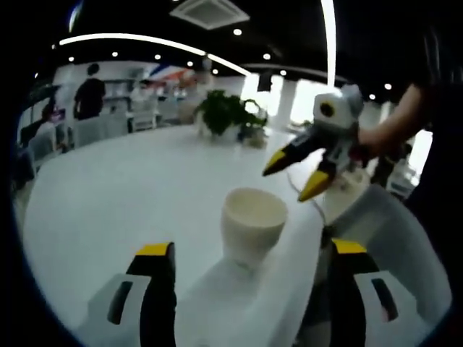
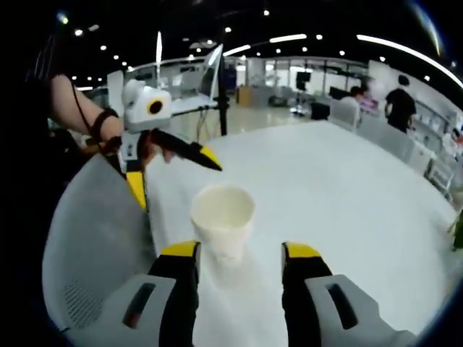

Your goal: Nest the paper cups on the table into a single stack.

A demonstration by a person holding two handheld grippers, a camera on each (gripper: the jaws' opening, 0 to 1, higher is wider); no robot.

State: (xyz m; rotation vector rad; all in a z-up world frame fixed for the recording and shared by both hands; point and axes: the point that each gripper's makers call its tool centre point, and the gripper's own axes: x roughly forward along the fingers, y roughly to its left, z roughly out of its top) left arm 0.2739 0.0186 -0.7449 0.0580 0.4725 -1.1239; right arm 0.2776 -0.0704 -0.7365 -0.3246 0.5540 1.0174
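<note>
Looking along the left gripper [image 1: 246,253] in the left gripper view, its two yellow-tipped black jaws stand wide apart with nothing between them, and the off-white paper cup [image 1: 252,224] sits upright on the round white table [image 1: 123,195], straight ahead and a little right of the midline between the jaws. The cup's long axis runs vertical, mouth up, rim open to the ceiling. Over it to the right hangs the right gripper [image 1: 296,177], held by a person's hand, its yellow tips parted and pointing down-left toward the cup's far side, near but not touching. A green potted plant [image 1: 228,116] stands well behind on the table

In the right gripper view, the right gripper [image 2: 239,253] again has its jaws spread, empty, and the same cup [image 2: 222,220] stands just ahead of them, centred slightly left of the gap, its base close to the left jaw tip. The left gripper [image 2: 170,170] comes in from the left beyond the cup, jaws apart too. A grey mesh chair back [image 2: 94,238] fills the lower left

Both claws look about equally near (I judge the right one slightly better lined up). No brand, label or readable writing appears on the cup or elsewhere
</note>
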